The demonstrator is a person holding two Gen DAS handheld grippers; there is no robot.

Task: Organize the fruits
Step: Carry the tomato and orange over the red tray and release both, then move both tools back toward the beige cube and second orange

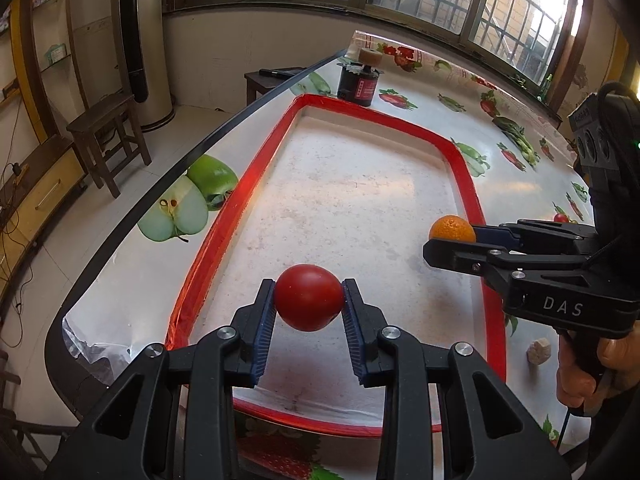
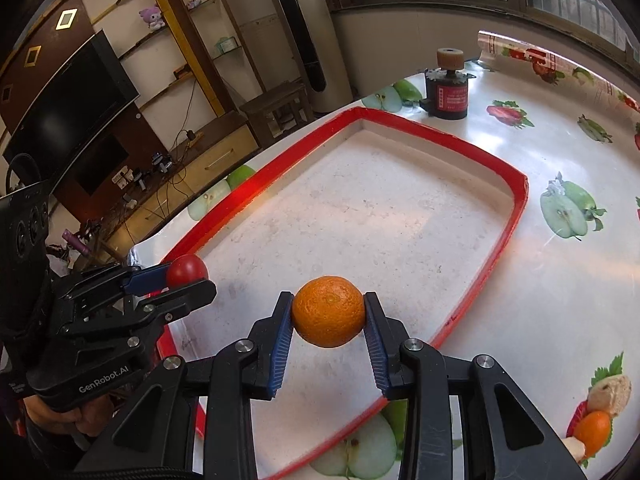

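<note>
My left gripper (image 1: pixel 308 298) is shut on a red tomato (image 1: pixel 309 297), held above the near end of a white tray with a red rim (image 1: pixel 256 168). My right gripper (image 2: pixel 329 312) is shut on an orange (image 2: pixel 328 311), also above the tray's near part. The left wrist view shows the right gripper (image 1: pixel 450 242) with the orange (image 1: pixel 451 227) over the tray's right rim. The right wrist view shows the left gripper (image 2: pixel 188 278) with the tomato (image 2: pixel 186 271) at the tray's left rim (image 2: pixel 256 184). The tray's floor holds nothing.
A black motor-like cylinder (image 1: pixel 358 86) stands on the table beyond the tray's far end. A small orange fruit (image 2: pixel 593 431) and a pale lump (image 2: pixel 610 393) lie on the fruit-print tablecloth at the near right. A wooden stool (image 1: pixel 108 136) stands left of the table's edge.
</note>
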